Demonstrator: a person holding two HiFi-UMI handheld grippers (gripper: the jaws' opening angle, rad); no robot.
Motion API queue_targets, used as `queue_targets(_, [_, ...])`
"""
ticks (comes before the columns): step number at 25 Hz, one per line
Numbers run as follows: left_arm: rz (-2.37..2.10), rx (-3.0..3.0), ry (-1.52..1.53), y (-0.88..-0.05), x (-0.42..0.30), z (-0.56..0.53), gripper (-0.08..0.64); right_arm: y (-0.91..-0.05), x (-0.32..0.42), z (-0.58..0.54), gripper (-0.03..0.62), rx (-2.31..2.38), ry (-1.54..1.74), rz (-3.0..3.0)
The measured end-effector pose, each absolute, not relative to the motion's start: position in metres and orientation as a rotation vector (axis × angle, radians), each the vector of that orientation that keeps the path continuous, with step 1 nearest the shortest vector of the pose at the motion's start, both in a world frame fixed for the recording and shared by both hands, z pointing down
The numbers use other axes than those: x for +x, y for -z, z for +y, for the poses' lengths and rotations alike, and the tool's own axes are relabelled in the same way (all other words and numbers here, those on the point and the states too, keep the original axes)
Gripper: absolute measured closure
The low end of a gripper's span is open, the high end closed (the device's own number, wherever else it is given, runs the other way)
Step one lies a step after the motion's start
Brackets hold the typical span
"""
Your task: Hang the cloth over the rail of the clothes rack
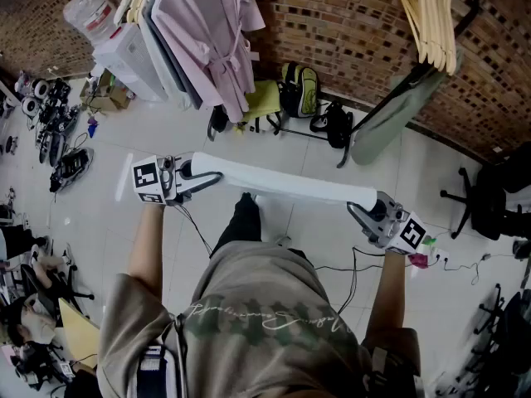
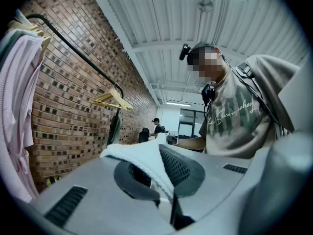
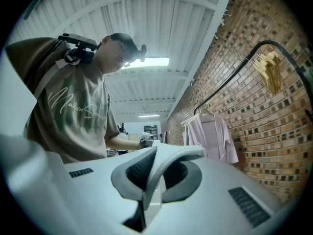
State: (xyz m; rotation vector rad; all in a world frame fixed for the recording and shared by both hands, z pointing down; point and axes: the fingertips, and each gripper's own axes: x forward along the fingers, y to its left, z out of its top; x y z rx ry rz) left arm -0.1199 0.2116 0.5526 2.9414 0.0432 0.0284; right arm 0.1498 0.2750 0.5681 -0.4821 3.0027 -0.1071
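Observation:
A white cloth point(image 1: 282, 182) is stretched in a long band between my two grippers, in front of the person's chest. My left gripper point(image 1: 207, 179) is shut on the cloth's left end point(image 2: 142, 160). My right gripper point(image 1: 358, 211) is shut on its right end point(image 3: 164, 160). The clothes rack's black rail point(image 2: 73, 48) runs along the brick wall above and beyond the cloth; it also shows as the black rail point(image 3: 230, 77) in the right gripper view. The cloth hangs well short of the rail.
A pink robe point(image 1: 211, 31) and other garments hang at the rack's left end. Wooden hangers point(image 1: 431, 15) and a green garment point(image 1: 390, 114) hang at its right. Bags point(image 1: 299, 89) lie on the floor by the wall. An office chair point(image 1: 489, 201) stands at the right.

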Motion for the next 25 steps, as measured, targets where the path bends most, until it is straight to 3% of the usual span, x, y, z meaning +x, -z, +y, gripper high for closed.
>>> queue_targets(11, [0.102,2.903,0.019,-0.558,-0.117,0.123,0.545,-0.546,0.146,0.189,0.574,-0.541,0.015,3.0])
queue_targets(25, [0.18,2.965,0.034,-0.508,-0.132,-0.051,0.545,-0.507,0.133,0.02,0.574,-0.584,0.03,2.974])
